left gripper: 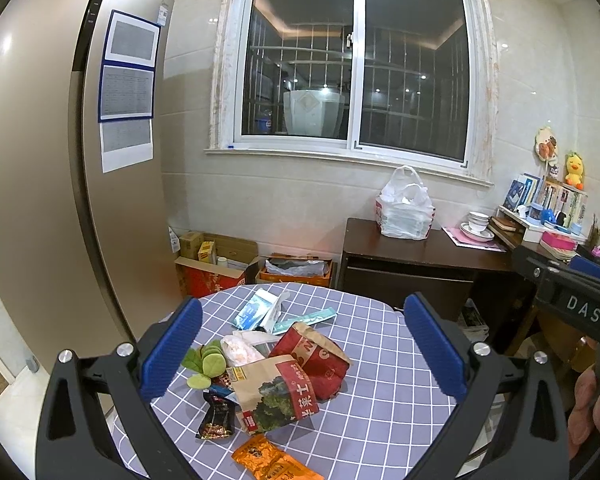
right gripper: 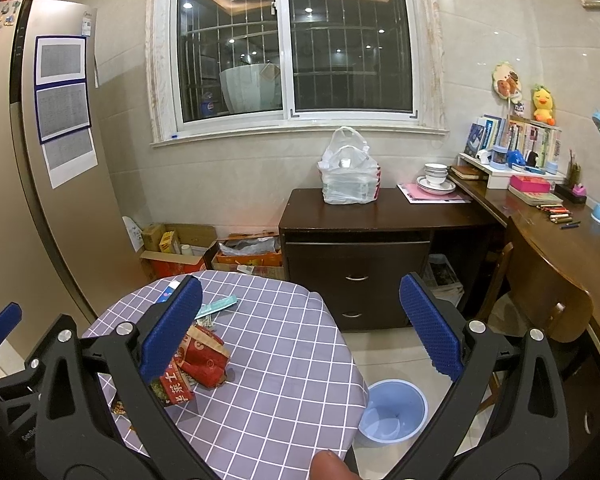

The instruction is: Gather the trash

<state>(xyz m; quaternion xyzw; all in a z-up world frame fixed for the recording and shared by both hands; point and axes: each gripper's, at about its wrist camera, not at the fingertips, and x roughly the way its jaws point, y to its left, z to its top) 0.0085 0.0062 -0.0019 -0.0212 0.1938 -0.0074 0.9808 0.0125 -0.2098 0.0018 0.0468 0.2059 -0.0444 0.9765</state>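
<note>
A pile of trash lies on a round table with a grey checked cloth (left gripper: 380, 392): a red paper bag (left gripper: 320, 360), a brown paper bag with red label (left gripper: 276, 392), an orange foil packet (left gripper: 272, 460), a black packet (left gripper: 218, 418), green leaf-like pieces (left gripper: 208, 362) and a blue-white wrapper (left gripper: 256, 310). My left gripper (left gripper: 304, 348) is open above the pile, empty. My right gripper (right gripper: 300, 332) is open and empty over the table's right side (right gripper: 284, 360); the red bag (right gripper: 204, 360) shows by its left finger. A blue bin (right gripper: 392, 410) stands on the floor right of the table.
A gold fridge (left gripper: 40, 200) stands at the left. Cardboard boxes (left gripper: 216, 264) sit on the floor under the window. A dark cabinet (right gripper: 356, 248) holds a white plastic bag (right gripper: 350, 176) and bowls (right gripper: 436, 178). A wooden desk (right gripper: 560, 232) and chair (right gripper: 548, 300) are right.
</note>
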